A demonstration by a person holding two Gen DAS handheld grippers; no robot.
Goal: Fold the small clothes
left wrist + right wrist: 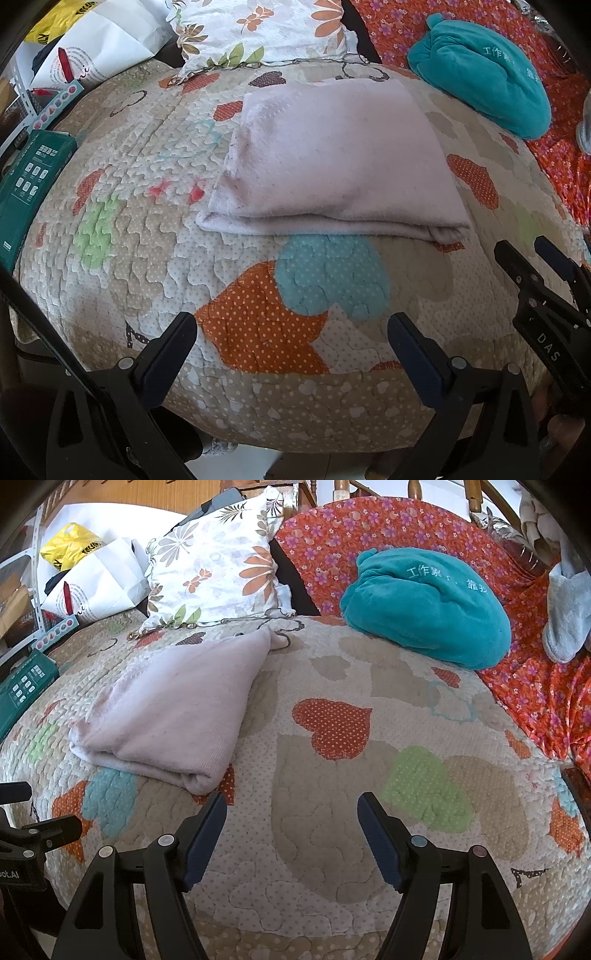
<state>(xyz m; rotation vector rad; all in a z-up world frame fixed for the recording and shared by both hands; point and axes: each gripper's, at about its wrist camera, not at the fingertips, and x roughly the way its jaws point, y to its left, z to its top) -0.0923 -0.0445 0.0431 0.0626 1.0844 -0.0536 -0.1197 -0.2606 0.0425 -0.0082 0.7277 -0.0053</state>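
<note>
Looking at the folded pink garment lying flat on our heart-patterned quilt, we've got both grippers, left and right, hovering near it, jaws apart and empty. Only the right view shows the grey plush past the teal cushion.
</note>
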